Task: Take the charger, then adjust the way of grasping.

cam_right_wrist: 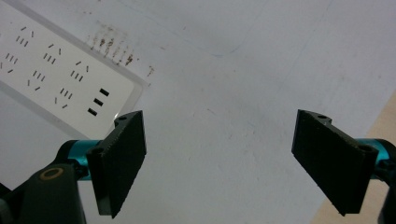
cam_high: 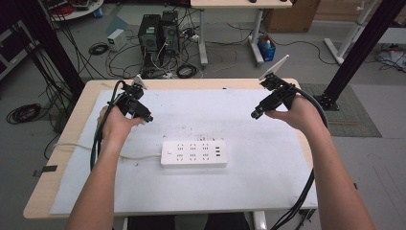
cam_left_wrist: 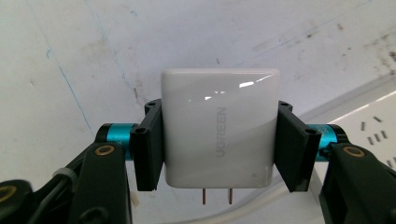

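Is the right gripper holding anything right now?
No, the right gripper has its jaws spread wide apart with just the white table cover showing between them.

A lab: computer towers (cam_high: 158,31) and tangled cables (cam_high: 119,60) crowd the floor beyond both grippers, black frame posts (cam_high: 356,52) alongside.

Grey floor (cam_high: 230,62), tangled cables (cam_high: 143,67), computer towers (cam_high: 158,31).
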`<state>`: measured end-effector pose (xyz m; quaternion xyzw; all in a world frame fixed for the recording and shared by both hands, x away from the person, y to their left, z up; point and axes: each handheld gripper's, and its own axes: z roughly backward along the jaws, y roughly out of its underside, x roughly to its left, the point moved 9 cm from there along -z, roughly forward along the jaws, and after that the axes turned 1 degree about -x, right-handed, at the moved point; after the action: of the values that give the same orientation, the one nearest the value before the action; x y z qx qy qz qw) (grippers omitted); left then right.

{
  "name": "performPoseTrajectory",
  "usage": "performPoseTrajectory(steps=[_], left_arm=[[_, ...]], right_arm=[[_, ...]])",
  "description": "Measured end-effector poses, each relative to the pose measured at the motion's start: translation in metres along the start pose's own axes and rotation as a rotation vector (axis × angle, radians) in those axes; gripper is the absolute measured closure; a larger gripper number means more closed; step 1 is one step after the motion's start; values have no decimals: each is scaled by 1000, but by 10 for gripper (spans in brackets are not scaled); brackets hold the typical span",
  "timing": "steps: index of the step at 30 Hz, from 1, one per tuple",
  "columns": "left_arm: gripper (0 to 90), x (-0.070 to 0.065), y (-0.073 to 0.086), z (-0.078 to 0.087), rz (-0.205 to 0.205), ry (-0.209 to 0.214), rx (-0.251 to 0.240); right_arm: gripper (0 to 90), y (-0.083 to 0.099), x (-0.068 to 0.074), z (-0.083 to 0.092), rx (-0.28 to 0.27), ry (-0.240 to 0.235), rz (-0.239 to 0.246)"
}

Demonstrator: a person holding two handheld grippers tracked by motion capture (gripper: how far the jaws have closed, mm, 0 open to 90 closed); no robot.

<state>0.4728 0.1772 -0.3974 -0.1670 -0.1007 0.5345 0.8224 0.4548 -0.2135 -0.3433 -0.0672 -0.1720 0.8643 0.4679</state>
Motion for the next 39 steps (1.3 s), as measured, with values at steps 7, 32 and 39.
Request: performPoseTrajectory(steps=[7,32,39], left_arm=[[425,-9,-2,12,-52,16,3],[425,-39,-12,53,-282,149,-138],[426,-75,-21,65,-528,283,-305]], right_arm=[[171,1,-4,0,11,5,-26],[172,6,0,3,31,-12,-30],[173,11,-1,10,28,-63,-139]])
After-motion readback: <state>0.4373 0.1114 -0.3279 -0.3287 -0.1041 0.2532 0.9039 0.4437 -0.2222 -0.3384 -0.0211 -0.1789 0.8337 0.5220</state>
